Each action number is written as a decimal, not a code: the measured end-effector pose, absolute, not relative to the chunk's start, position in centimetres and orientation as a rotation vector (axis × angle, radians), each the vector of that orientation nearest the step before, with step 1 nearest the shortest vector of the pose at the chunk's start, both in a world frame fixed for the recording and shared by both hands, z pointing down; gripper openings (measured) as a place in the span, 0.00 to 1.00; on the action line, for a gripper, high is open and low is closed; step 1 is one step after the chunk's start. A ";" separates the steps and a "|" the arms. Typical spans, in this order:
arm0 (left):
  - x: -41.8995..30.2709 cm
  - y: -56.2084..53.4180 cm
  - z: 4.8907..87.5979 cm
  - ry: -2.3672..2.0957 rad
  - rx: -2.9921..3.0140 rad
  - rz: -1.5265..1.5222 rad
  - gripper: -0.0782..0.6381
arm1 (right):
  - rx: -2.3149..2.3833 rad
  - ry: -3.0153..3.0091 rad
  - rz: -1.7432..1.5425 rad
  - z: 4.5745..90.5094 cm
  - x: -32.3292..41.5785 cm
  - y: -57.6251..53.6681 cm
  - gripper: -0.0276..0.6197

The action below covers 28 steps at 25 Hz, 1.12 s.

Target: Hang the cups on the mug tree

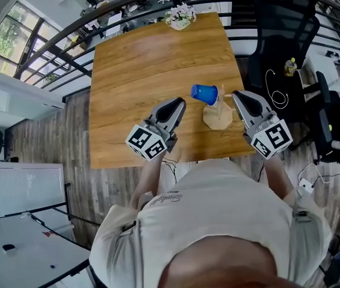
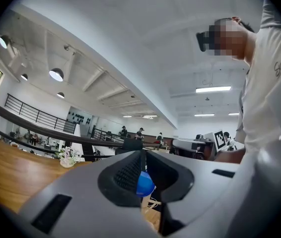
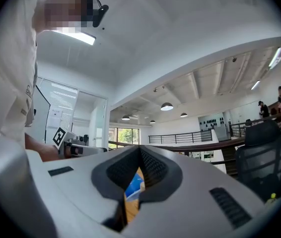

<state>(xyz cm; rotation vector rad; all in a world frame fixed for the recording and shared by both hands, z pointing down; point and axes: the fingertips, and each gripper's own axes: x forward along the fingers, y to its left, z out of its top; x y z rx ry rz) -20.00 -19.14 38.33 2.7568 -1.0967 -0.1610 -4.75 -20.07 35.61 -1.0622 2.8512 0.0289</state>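
Blue cup point(image 1: 205, 93) hangs sideways on the wooden mug tree point(image 1: 217, 117) near the table's point(image 1: 146, 59) front edge. Left gripper point(image 1: 179, 104) and right gripper point(image 1: 237, 95) flank it, jaws pressed together, empty.

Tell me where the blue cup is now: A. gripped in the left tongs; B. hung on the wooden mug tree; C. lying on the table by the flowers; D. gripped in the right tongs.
B: the blue cup hangs sideways at the mug tree post, and the left tongs and right tongs are both shut, empty.
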 end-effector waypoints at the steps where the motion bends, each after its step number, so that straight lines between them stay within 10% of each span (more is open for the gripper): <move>1: -20.0 -19.2 38.1 -1.105 2.766 -0.149 0.17 | -1.060 2.847 0.036 35.4 -4.8 -20.1 0.04; 28: -19.9 -20.9 35.7 -1.221 2.833 -0.178 0.17 | -1.113 2.840 0.222 33.3 -5.2 -21.4 0.04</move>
